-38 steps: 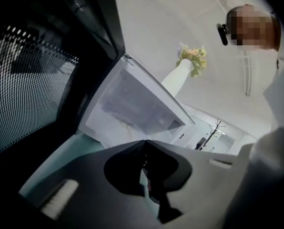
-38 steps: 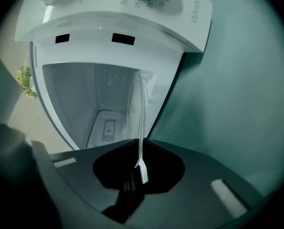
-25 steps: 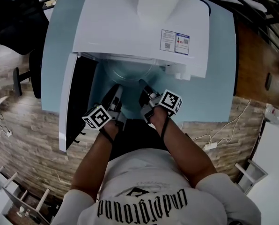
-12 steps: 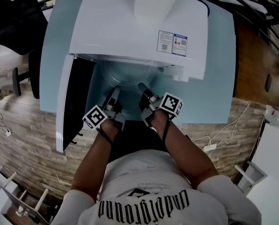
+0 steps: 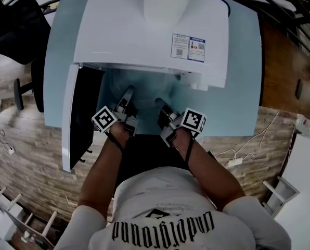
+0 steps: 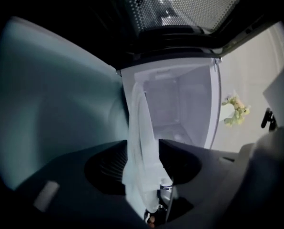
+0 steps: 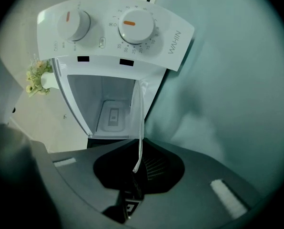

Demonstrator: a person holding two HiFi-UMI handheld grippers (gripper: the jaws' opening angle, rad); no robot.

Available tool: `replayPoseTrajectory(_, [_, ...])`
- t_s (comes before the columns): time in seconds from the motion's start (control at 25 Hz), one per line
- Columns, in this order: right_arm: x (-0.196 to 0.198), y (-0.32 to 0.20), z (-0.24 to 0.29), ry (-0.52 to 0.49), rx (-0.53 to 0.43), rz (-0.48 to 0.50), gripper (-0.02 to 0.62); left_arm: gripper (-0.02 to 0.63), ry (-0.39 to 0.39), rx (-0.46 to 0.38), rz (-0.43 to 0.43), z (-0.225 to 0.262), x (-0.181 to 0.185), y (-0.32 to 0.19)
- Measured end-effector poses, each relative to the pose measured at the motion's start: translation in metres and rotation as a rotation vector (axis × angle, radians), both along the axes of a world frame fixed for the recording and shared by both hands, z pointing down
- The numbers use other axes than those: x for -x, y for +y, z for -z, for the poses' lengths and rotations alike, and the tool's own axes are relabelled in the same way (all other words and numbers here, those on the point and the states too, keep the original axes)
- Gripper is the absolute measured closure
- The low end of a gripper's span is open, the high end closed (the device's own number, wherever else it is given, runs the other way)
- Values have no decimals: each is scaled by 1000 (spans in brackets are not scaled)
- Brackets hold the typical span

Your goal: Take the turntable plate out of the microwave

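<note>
The clear glass turntable plate (image 5: pixel 144 87) lies just outside the white microwave (image 5: pixel 144 30), over the light blue table, between my two grippers. My left gripper (image 5: pixel 128 94) is at its left rim. In the left gripper view the plate's edge (image 6: pixel 139 142) stands between the jaws of the left gripper (image 6: pixel 142 162), which are opening and stand apart from it. My right gripper (image 5: pixel 161 106) is at the right rim. In the right gripper view the right gripper (image 7: pixel 136 168) is shut on the plate's thin edge (image 7: pixel 138 123).
The microwave door (image 5: pixel 82 119) hangs open to the left, close to my left hand. The control panel (image 7: pixel 118 27) with two knobs sits beside the open cavity (image 7: pixel 108 109). A white vase (image 5: pixel 165 1) stands on the microwave. The table (image 5: pixel 238 87) extends to the right.
My left gripper has rolled and shifted a little along the plate's left rim. My right gripper has drawn slightly back toward me with the plate's right rim.
</note>
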State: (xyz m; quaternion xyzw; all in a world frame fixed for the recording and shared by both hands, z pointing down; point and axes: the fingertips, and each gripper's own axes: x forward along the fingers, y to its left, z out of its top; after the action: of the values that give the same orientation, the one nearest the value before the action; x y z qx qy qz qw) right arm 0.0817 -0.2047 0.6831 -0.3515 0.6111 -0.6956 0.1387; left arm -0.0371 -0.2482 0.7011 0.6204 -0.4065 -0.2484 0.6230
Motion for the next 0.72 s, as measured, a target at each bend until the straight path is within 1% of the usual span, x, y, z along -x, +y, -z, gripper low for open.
replayPoseTrajectory(0.12, [-8, 5, 1, 2, 0, 2, 569, 379, 43, -12, -16, 2, -4, -5])
replayPoseTrajectory(0.28, [-16, 12, 3, 14, -10, 10, 569, 383, 60, -1, -35, -2, -9, -4])
replayPoseTrajectory(0.36, [-16, 13, 5, 15, -20, 14, 569, 468, 68, -5, -30, -1, -9, -3])
replayPoseTrajectory(0.44, [-16, 13, 8, 15, -30, 15, 569, 513, 80, -29, -25, 4, -9, -3])
replayPoseTrajectory(0.56, [-17, 14, 12, 22, -52, 25, 569, 515, 83, -52, -24, 7, -10, 0])
replayPoseTrajectory(0.72, [-20, 23, 17, 52, -51, 42, 569, 521, 122, -70, -2, 13, -11, 9])
